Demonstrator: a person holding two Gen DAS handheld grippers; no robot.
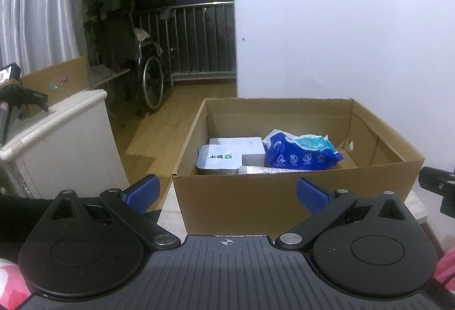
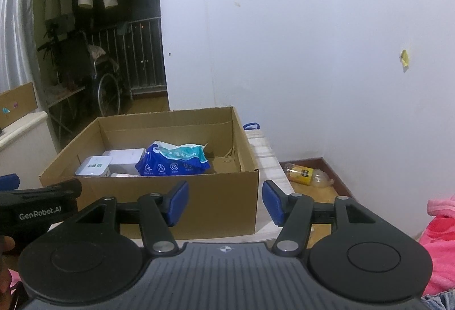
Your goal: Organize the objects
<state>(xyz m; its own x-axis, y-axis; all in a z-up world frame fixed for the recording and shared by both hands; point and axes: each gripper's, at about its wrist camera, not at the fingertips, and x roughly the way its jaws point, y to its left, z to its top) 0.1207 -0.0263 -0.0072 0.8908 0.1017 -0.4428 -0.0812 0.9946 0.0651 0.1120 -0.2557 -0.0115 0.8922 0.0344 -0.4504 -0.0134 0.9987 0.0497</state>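
Note:
An open cardboard box stands on a pale wooden surface in front of both grippers. Inside lie a blue and white plastic packet, a white box and a white tub with a printed lid. My left gripper is open in front of the box's near wall, with nothing between its blue pads. My right gripper is open too, empty, level with the box's near right corner. The left gripper's black body shows at the left of the right wrist view.
A white cabinet with a cardboard sheet behind it stands to the left. A wheelchair and hanging clothes fill the dark doorway behind. A plastic bottle lies on the floor right of the box. Pink fabric sits at the right edge.

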